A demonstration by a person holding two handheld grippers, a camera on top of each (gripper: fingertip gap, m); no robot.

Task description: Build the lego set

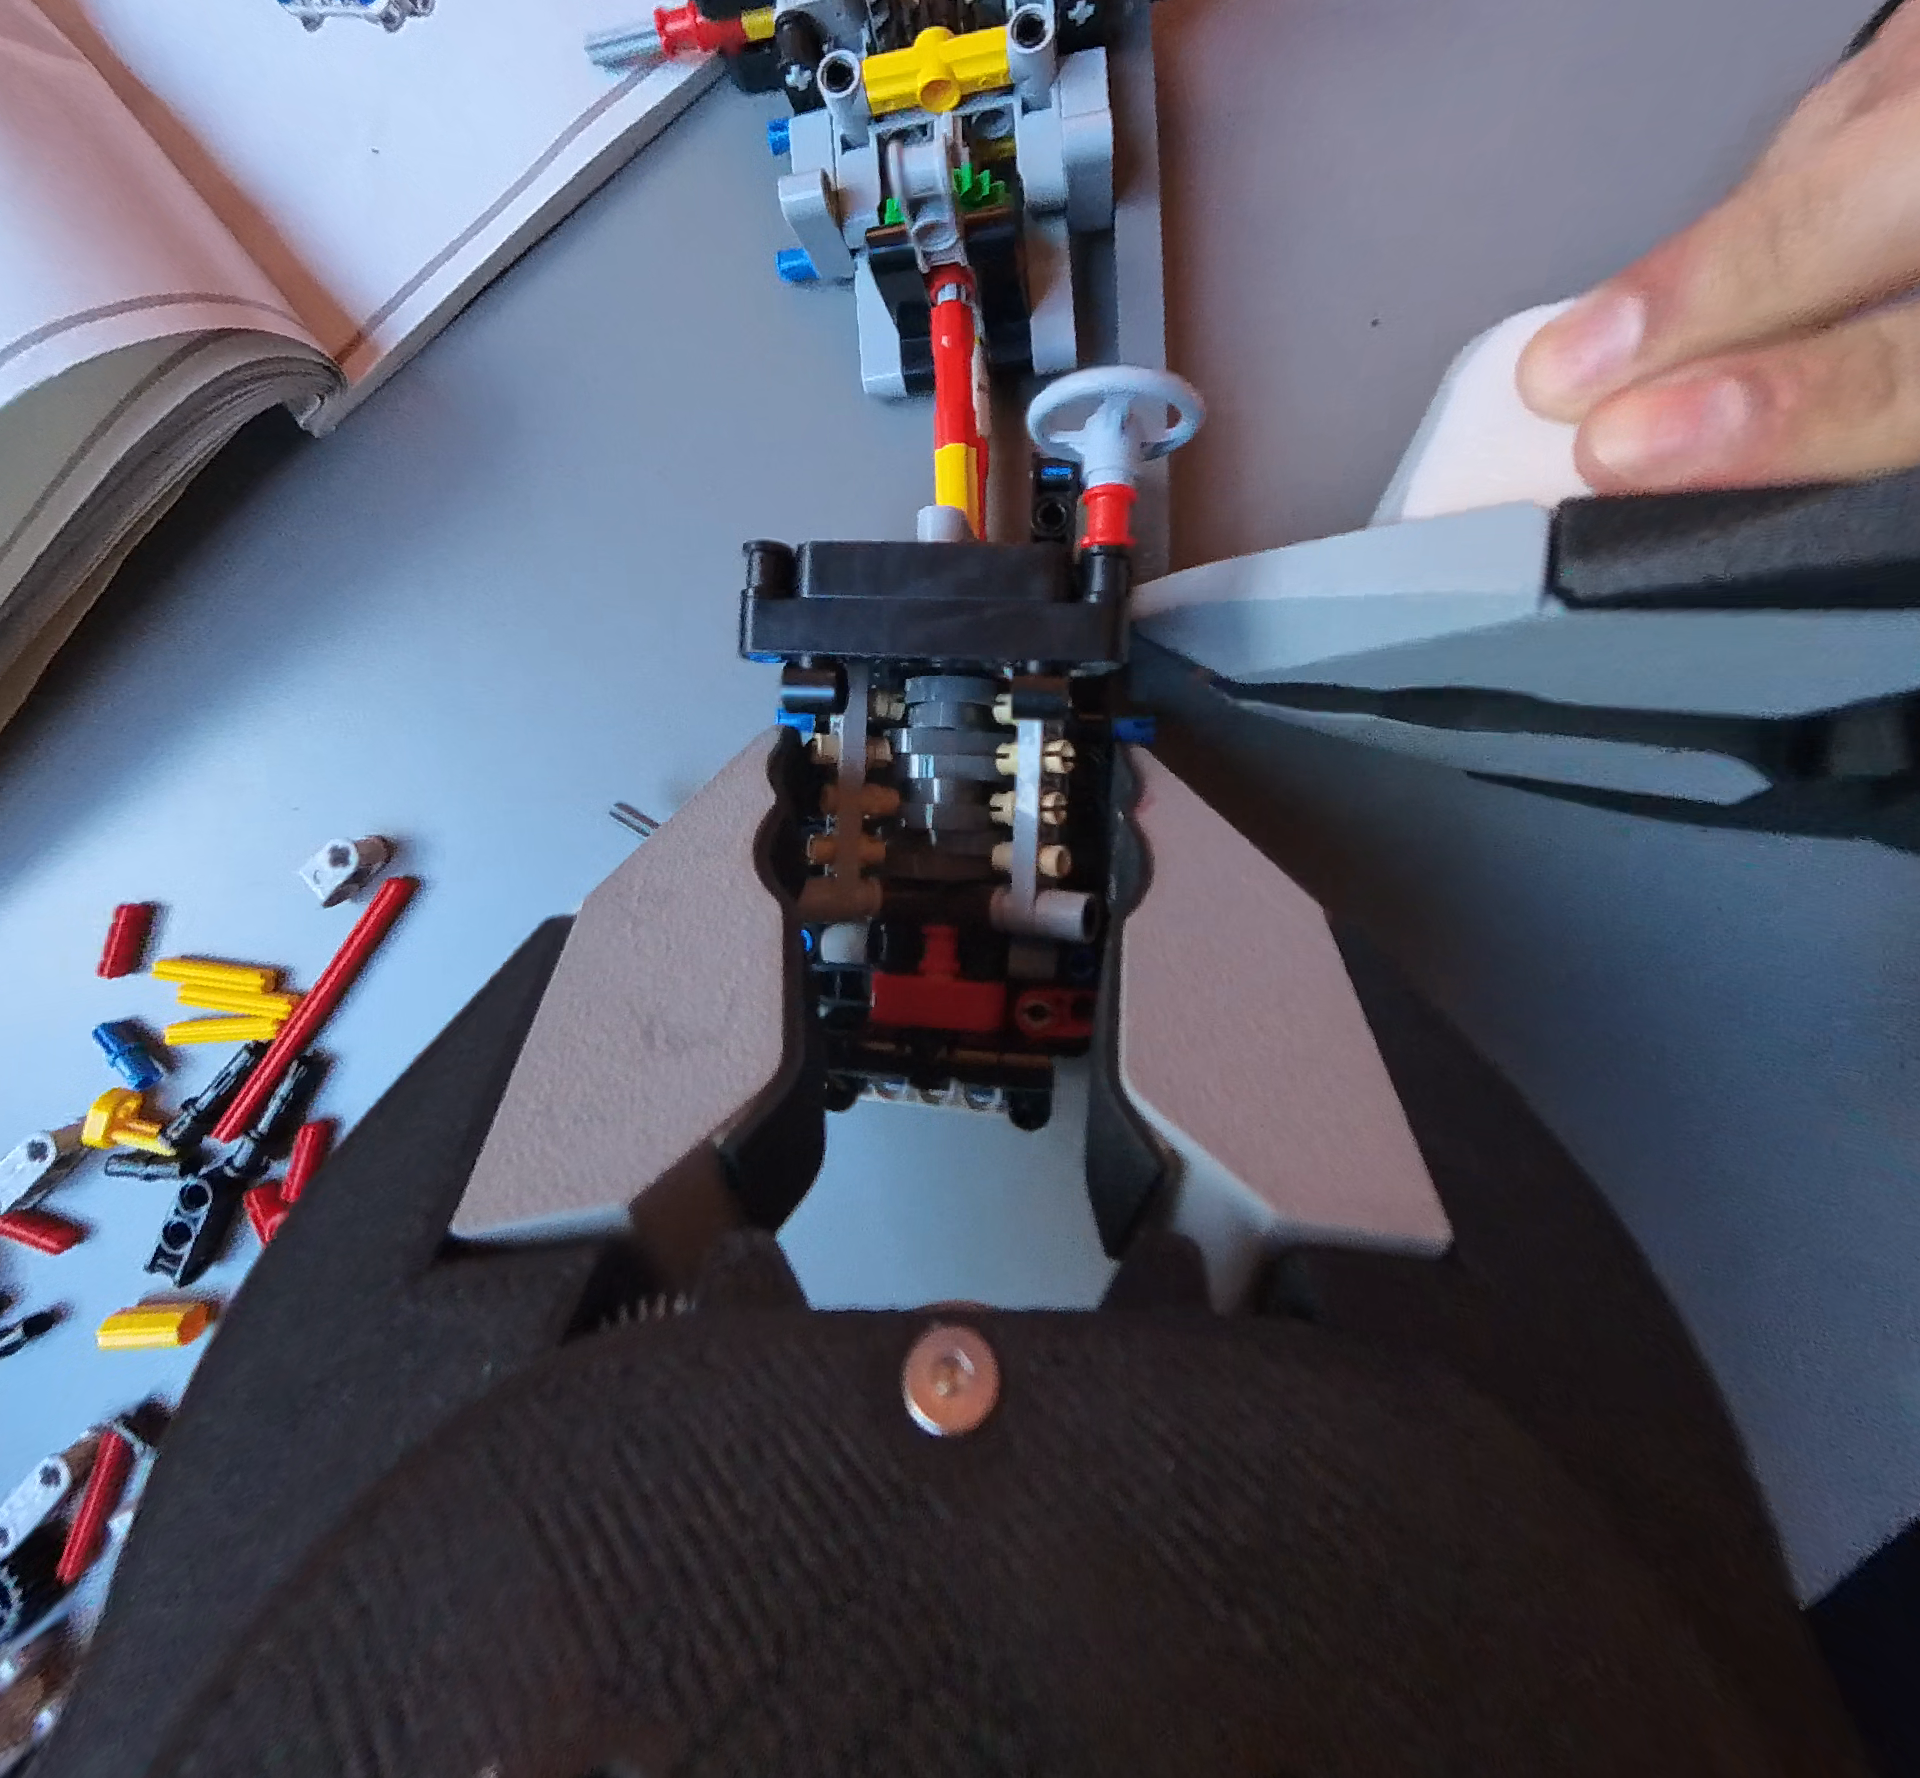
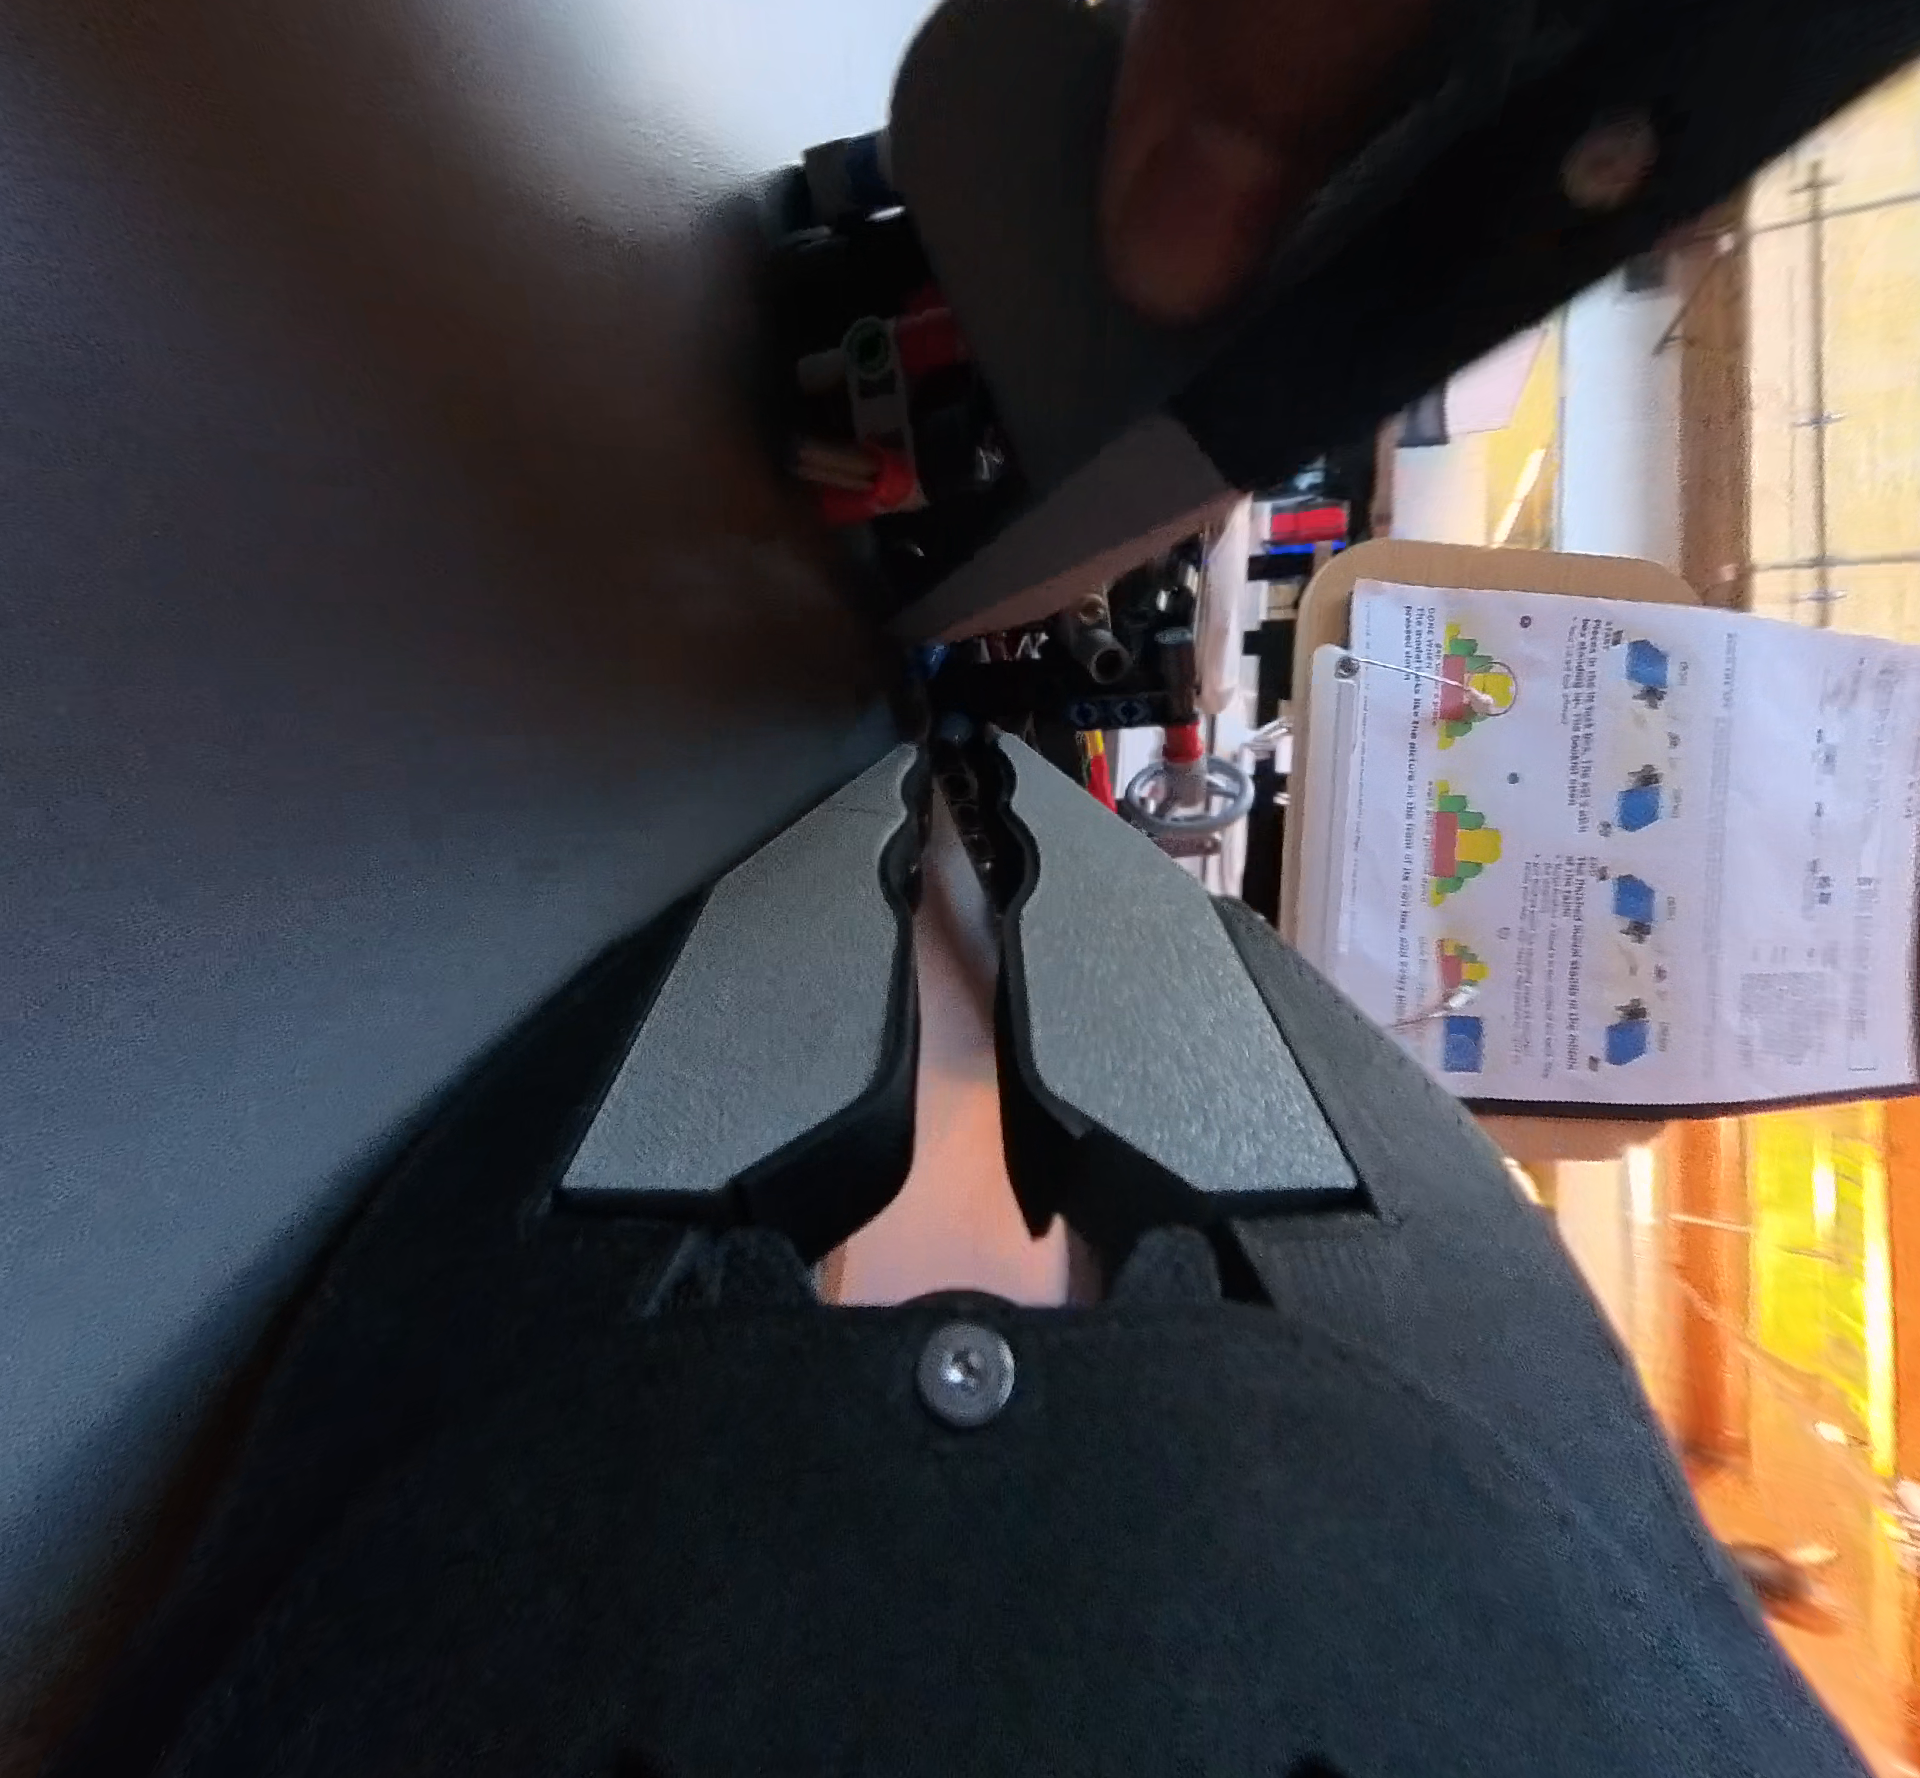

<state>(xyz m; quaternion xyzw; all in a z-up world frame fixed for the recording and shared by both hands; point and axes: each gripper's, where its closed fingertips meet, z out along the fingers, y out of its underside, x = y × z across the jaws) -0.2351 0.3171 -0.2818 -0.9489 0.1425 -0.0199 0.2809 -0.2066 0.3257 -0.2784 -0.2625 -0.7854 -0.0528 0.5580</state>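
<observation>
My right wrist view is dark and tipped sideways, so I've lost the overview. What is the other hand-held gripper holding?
Observer: The left hand-held gripper clamps the brick-built chassis model by both sides of its near end.
Operator: Where do my tips come in?
Observer: The right hand-held gripper reaches in from the right, at the corner of the model's black frame, just below the grey steering wheel.
Operator: Any spare parts around?
Observer: Loose red, yellow and black pieces lie on the table left of the model, and an open instruction booklet lies beyond them.
</observation>
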